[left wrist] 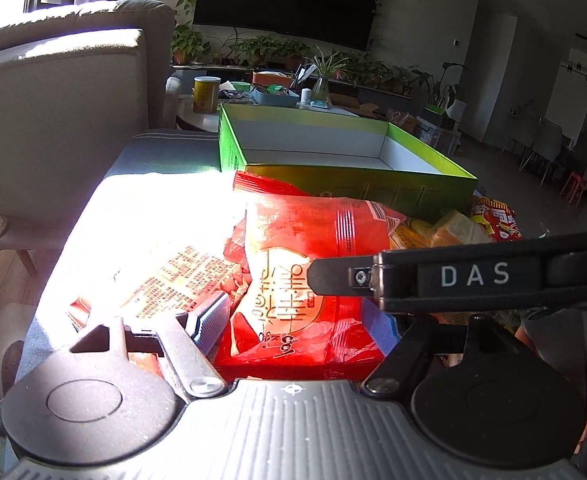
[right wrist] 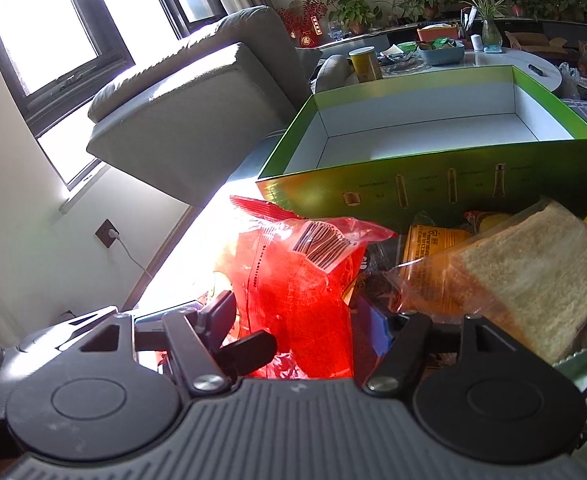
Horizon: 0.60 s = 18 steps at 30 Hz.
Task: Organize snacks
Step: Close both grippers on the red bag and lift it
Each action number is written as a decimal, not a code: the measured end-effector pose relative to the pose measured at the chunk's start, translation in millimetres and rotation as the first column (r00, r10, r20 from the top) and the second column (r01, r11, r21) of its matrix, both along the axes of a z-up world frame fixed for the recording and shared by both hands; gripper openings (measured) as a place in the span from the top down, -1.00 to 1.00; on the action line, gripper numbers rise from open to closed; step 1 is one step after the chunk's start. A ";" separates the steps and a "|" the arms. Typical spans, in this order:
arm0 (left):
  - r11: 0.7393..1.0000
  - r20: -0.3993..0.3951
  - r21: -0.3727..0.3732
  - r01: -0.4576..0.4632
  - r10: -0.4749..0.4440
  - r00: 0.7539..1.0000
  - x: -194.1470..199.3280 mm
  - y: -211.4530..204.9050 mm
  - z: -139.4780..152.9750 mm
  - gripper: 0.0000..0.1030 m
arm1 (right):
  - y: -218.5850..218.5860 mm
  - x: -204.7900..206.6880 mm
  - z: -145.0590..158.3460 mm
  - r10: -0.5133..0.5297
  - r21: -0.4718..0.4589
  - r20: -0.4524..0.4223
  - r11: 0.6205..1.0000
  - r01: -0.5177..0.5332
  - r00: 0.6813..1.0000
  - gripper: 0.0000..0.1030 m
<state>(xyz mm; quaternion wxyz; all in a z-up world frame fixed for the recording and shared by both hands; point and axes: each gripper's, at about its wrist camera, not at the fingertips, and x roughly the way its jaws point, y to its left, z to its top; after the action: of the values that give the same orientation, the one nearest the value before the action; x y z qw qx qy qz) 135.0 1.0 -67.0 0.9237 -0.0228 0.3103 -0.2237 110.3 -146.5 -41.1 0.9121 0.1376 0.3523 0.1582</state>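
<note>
Red snack bag [left wrist: 293, 280] lying in the sun on the grey-covered surface, just in front of the open green box [left wrist: 373, 190], among other packets; between the blue pads of the left tongs [left wrist: 293, 328], sides touching the film, so apparently gripped. Same bag [right wrist: 293, 280] between the right tongs [right wrist: 293, 320], jaws wide, contact not clear. Probably light, soft, crinkly; slick film, contents likely crushable. Best taken across the puffed middle with gentle squeeze, or by the crimped seam near the barcode. Wrapped bread slice [right wrist: 533, 272] just beside, softer yet; easily dented.
</note>
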 end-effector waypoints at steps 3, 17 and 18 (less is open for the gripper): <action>0.999 -0.001 0.007 0.037 -0.037 0.999 0.6 -7.6 -2.4 -0.35 | 3.6 4.0 -2.3 0.024 -0.001 -0.015 1.000 -0.024 1.000 -0.62; 0.995 0.217 0.049 0.085 -0.093 0.972 -25.9 -29.5 71.5 -0.27 | -5.3 -11.7 58.2 0.033 0.003 0.113 0.999 -0.033 0.993 -0.42; 0.995 0.230 0.051 0.085 -0.094 0.969 -21.7 -31.7 78.0 -0.27 | -6.3 -9.3 64.6 0.033 -0.005 0.128 0.999 -0.032 0.991 -0.42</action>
<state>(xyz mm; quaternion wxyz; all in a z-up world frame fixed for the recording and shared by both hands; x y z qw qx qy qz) 113.3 -30.7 11.0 0.9428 0.0364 0.2053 -0.2600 101.0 -152.8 23.5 0.9303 0.1201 0.2955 0.1810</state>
